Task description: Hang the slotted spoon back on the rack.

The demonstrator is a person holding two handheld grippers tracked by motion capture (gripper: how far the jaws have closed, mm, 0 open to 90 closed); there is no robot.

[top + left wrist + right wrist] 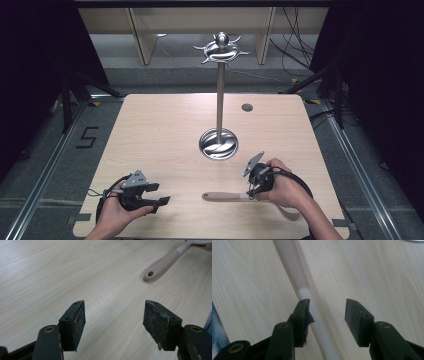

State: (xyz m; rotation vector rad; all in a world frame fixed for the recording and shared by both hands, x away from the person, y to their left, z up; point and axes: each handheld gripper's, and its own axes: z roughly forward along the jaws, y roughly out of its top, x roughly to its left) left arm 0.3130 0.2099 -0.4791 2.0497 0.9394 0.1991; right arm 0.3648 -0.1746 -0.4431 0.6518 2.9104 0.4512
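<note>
Pale wood tabletop (165, 135), with a steel hanging stand (219, 90) toward twelve o'clock. Down at five o'clock lies the spatula (225, 196), handle pointing to nine. It looks light and stiff, with a smooth wooden grip and probably a softer pale blade end. The right gripper (252, 192) hovers over its neck, jaws apart, not pinching. The left gripper (160, 195), at seven o'clock, is spread wide and empty. Best hold: mid-handle, where it's thickest.
</note>
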